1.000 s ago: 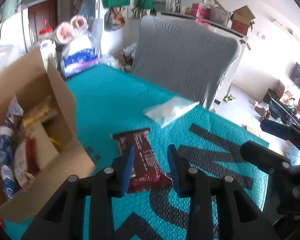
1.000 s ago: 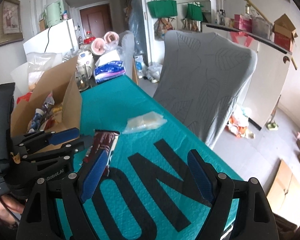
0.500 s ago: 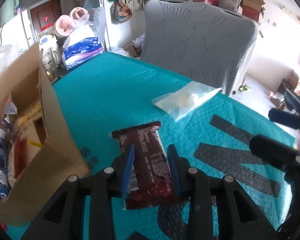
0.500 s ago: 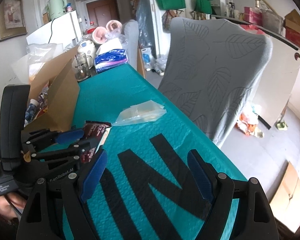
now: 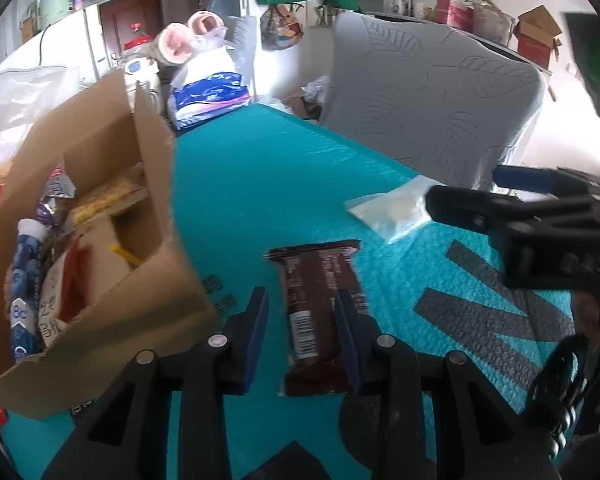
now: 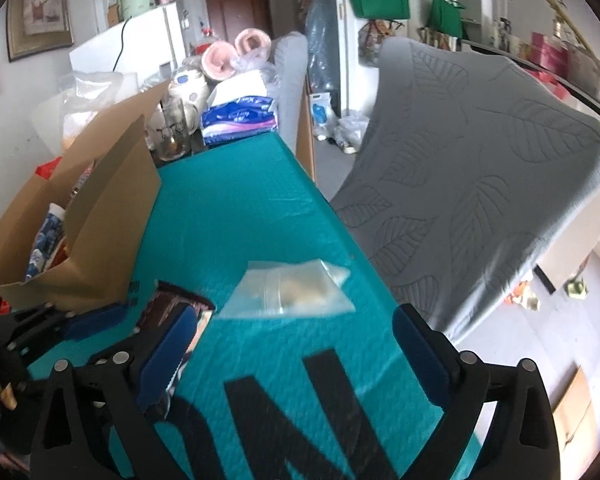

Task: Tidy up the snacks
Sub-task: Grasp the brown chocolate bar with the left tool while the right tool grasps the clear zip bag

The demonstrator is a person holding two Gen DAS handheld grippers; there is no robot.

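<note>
The clear snack bag (image 6: 288, 294) lies crosswise just ahead of the right gripper (image 6: 292, 364), whose jaws have just spread wide and empty, while the left gripper (image 5: 302, 332) pinches the brown bar wrapper (image 5: 320, 304)

The far half of the teal table (image 6: 228, 208) lies bare, an open lane between the cardboard box (image 6: 100, 216) on one side and the grey chair back (image 6: 472, 184) that leans over the table edge on the other. At the far end, tissue packs (image 6: 240, 118) and a glass jar (image 6: 174, 136) close the lane. Nearer, the clear bag (image 6: 296, 292) and the brown snack bar (image 5: 320, 304) lie on the table, apart, with bare cloth between them.
</note>
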